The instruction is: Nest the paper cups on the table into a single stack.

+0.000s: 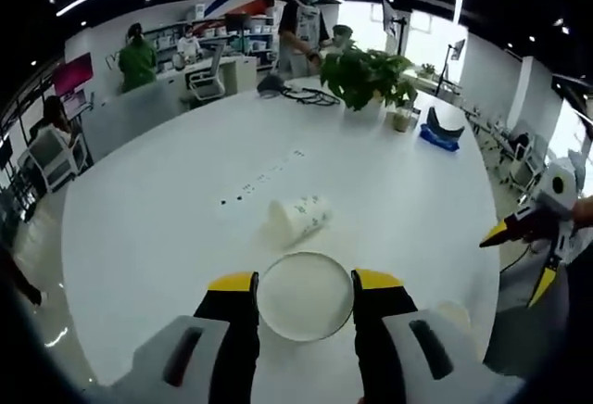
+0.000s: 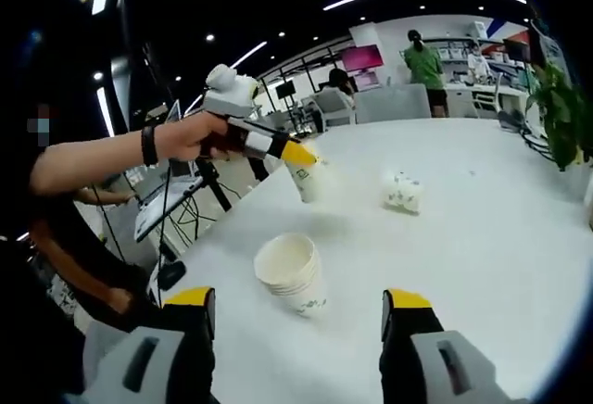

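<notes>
Gripping a paper cup (image 1: 305,296), left gripper (image 1: 305,282) aloft.

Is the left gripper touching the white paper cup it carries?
Touching. In the left gripper view, the left gripper has a yellow-tipped finger pressed on each side of the white paper cup. The right gripper view also shows this cup held up.

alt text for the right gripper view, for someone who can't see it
A stack of paper cups stands upright on the white table ahead of the open right gripper. Beyond it, the left gripper holds a single cup above the table, and another cup lies on its side.
</notes>
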Available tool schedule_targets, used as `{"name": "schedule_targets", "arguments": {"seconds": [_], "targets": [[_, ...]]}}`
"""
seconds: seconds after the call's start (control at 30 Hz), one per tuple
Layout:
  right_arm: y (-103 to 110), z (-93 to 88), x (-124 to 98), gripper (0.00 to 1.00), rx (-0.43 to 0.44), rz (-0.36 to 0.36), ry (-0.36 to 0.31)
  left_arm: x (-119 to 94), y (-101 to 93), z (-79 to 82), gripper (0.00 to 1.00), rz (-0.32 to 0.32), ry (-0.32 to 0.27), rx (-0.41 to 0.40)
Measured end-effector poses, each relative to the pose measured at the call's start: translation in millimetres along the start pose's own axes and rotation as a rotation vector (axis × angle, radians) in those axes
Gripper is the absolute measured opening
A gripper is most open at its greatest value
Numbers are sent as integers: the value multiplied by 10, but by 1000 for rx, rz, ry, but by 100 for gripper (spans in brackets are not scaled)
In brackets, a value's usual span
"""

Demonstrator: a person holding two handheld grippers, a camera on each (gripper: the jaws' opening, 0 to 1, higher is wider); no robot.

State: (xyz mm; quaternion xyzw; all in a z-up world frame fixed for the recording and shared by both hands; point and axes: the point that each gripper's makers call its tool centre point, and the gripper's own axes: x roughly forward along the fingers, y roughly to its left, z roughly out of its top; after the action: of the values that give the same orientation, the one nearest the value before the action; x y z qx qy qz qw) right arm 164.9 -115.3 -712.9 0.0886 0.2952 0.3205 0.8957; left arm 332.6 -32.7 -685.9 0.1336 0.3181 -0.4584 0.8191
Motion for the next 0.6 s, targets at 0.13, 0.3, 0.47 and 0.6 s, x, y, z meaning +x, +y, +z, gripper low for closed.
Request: {"name": "schedule_targets", "arguments": {"seconds": [0.13,0.3,0.47,0.6], "targets": [[50,121,71,73,-6,22,-11,-149,-99,14,37,-18,-7,16],[105,212,166,72,-2,51,-25,-344,-232,-1,37,-30,-22,11],[163,219,262,71,-7,85,-19,-382,-319,1,37,-40,-26,17],[219,242,350,70,-4,117,-20,-547,-500,16,37,-49,-45,5]]}}
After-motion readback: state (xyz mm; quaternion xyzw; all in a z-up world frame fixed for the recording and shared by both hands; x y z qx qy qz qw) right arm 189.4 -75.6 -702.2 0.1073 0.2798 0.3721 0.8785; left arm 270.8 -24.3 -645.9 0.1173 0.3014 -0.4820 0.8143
